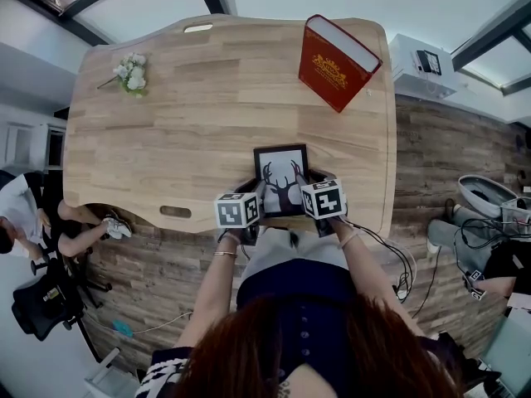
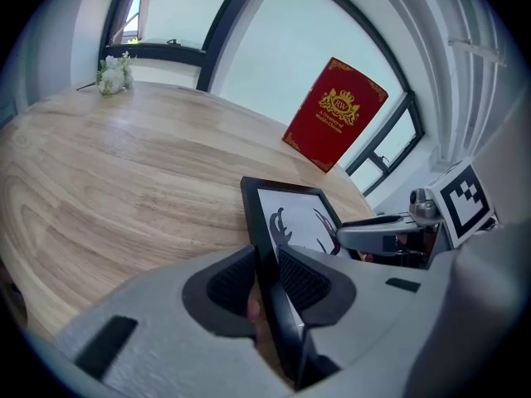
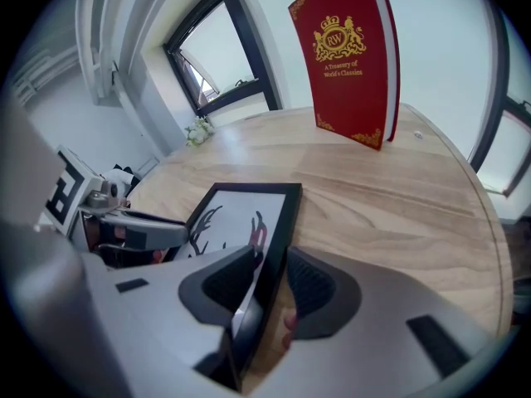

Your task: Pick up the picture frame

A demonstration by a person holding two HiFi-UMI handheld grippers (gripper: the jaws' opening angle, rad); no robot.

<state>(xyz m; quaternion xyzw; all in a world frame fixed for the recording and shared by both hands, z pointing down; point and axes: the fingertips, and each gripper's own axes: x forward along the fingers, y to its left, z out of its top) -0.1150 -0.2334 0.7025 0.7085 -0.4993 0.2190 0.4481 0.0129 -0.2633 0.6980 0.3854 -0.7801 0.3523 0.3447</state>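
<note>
A black picture frame (image 1: pixel 281 177) with a deer-antler print lies on the wooden table (image 1: pixel 182 123) near its front edge. In the left gripper view my left gripper (image 2: pixel 265 284) has the frame's (image 2: pixel 294 214) left edge between its jaws, and both pads press on it. In the right gripper view my right gripper (image 3: pixel 272 284) straddles the frame's (image 3: pixel 236 214) right edge with a thin gap at the pads, so it is open. From the head view the left gripper (image 1: pixel 255 196) and the right gripper (image 1: pixel 309 191) sit at the frame's two near corners.
A red hardback book (image 1: pixel 336 63) stands upright at the table's far right. A small bunch of white flowers (image 1: pixel 130 71) lies at the far left. Seated people (image 1: pixel 25 214) and a black chair (image 1: pixel 41 305) are left of the table; cables (image 1: pixel 398 264) trail on the floor to the right.
</note>
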